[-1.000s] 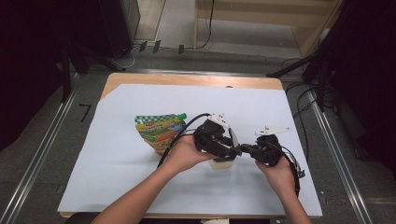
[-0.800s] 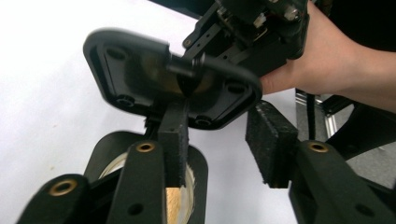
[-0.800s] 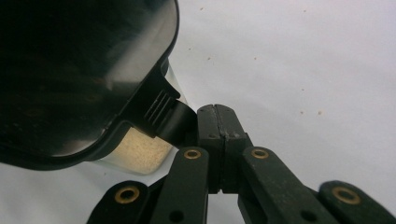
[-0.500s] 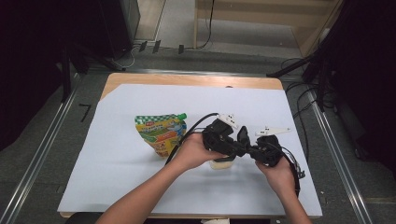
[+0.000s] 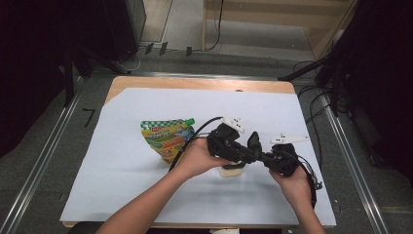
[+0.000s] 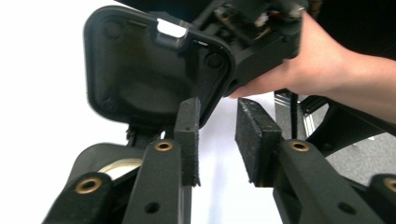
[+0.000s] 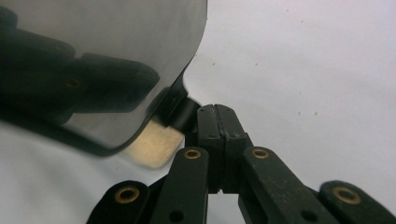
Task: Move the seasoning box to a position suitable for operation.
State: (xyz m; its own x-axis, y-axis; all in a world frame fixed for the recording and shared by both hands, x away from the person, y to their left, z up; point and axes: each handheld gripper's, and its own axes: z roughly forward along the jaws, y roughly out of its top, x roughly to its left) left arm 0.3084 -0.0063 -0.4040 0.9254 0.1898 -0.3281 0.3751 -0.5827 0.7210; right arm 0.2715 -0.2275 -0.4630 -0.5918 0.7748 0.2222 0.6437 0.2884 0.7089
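A small cream-filled container [image 5: 231, 171] sits on the white sheet between my two hands. Its dark lid [image 6: 154, 70] stands raised. In the left gripper view the lid's edge lies against the left pad [image 6: 189, 135]. My left gripper [image 6: 217, 140] is open; its jaws closed and have just been opening again, and the gap between the pads is empty. My right gripper [image 7: 217, 119] is shut, pads pressed together beside the lid's [image 7: 107, 60] black hinge piece [image 7: 180, 112]. In the high view the left gripper [image 5: 249, 150] and right gripper [image 5: 263, 157] meet tip to tip above the container.
A green and orange spouted pouch [image 5: 167, 137] lies flat to the left of my left hand. The white sheet [image 5: 146, 195] covers a wooden table [image 5: 195, 84]. Metal rails and cables run along both sides of the table.
The left gripper has shifted slightly right toward the right gripper. The right hand has stayed put.
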